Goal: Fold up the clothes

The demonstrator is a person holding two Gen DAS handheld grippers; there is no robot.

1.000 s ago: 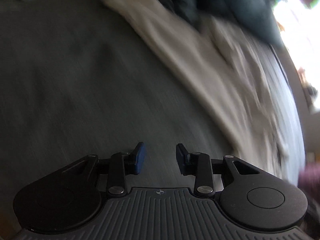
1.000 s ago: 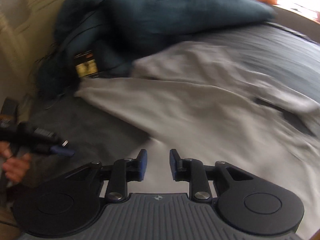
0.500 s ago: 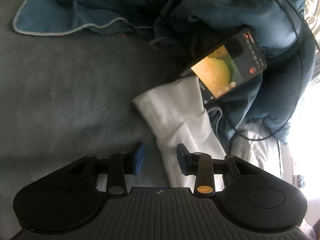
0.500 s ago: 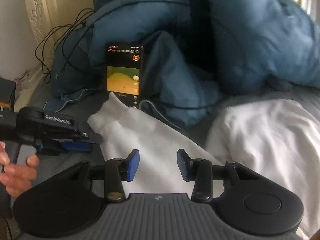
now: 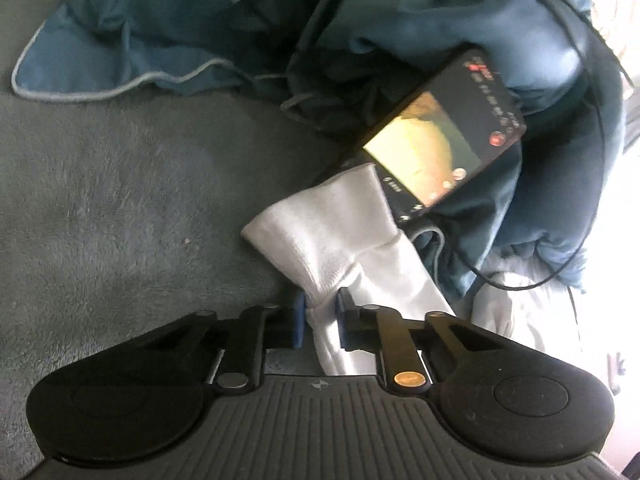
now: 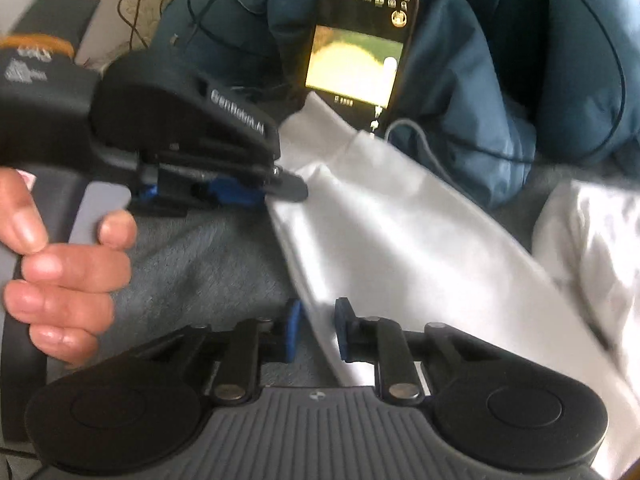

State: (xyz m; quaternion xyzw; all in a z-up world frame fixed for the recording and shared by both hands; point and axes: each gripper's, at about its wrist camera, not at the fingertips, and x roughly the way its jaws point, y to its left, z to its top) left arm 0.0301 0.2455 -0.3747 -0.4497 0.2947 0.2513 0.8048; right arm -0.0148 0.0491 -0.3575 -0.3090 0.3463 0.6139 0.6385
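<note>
Sleeve (image 5: 328, 224) of white cloth lies mid-frame on grey bedding (image 5: 120, 208). Left gripper (image 5: 319, 320) is clamped on its cuff; right gripper (image 6: 316, 328) stands apart, straddling the edge. Likely risk: lifting drags the phone (image 5: 444, 132) at upper right, which touches the cuff.

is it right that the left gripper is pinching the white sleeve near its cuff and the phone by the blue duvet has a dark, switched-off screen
Not quite. The left gripper does pinch the white sleeve near its cuff, but the phone by the blue duvet is lit, showing a yellow image. Both wrist views show it.
</note>
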